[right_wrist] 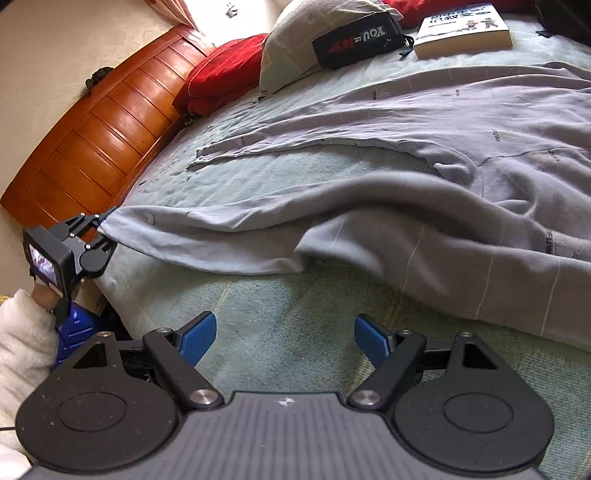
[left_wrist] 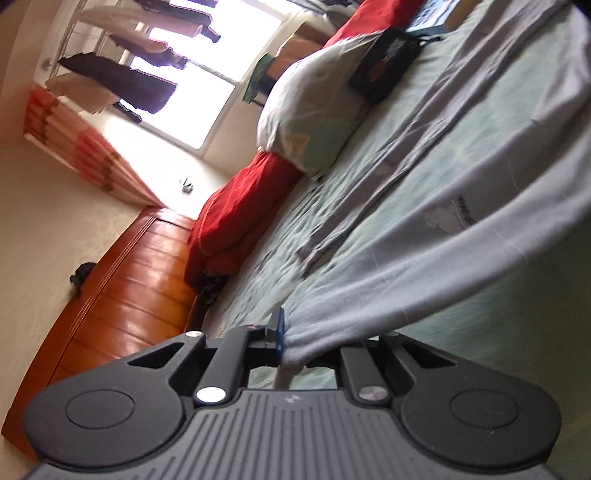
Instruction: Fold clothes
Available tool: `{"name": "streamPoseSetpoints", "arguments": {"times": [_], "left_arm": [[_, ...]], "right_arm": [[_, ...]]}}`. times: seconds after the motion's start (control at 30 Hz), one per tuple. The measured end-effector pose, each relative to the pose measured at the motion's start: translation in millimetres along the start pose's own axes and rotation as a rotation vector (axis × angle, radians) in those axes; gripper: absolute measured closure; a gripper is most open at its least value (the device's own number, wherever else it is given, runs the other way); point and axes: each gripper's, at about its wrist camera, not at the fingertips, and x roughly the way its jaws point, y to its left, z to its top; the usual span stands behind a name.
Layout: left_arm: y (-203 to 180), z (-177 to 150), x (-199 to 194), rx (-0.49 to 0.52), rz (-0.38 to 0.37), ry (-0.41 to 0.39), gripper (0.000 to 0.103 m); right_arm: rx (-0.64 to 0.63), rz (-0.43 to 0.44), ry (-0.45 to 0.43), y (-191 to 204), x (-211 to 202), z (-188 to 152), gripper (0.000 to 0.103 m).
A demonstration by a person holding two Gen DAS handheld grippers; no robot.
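A light grey long-sleeved top [right_wrist: 461, 155] lies spread across the pale green bed sheet [right_wrist: 280, 317]. Its near sleeve [right_wrist: 221, 229] is pulled out taut toward the headboard. My left gripper [right_wrist: 100, 225] is shut on that sleeve's cuff [left_wrist: 295, 343], and the cloth bunches between the blue pads. The far sleeve [right_wrist: 258, 147] lies flat on the sheet. My right gripper [right_wrist: 284, 334] hovers open over bare sheet just in front of the top's lower edge, with nothing between its blue fingers [right_wrist: 199, 338].
A wooden headboard [right_wrist: 99, 147] runs along the left. Red pillows [right_wrist: 225, 77], a grey-white pillow [right_wrist: 295, 40], a black pouch [right_wrist: 354, 37] and a book [right_wrist: 461, 29] lie at the bed's far side. A person's white fleece sleeve [right_wrist: 18, 339] holds the left gripper. Clothes hang by the window [left_wrist: 155, 70].
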Motion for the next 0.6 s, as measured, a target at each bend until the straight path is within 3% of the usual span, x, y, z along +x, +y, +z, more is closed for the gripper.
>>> {"name": "streamPoseSetpoints", "arguments": {"times": [0.2, 0.3, 0.43, 0.6], "left_arm": [[19, 0, 22, -0.021, 0.035, 0.020, 0.094], [25, 1, 33, -0.054, 0.030, 0.020, 0.085], [19, -5, 49, -0.091, -0.018, 0.082, 0.084], [14, -24, 68, -0.085, 0.005, 0.179, 0.080]], "right_arm": [[-0.007, -0.007, 0.009, 0, 1, 1, 0.017], [-0.015, -0.002, 0.021, 3, 2, 1, 0.017], [-0.047, 0.006, 0.042, 10, 3, -1, 0.017], [-0.085, -0.004, 0.061, 15, 4, -2, 0.016]]}}
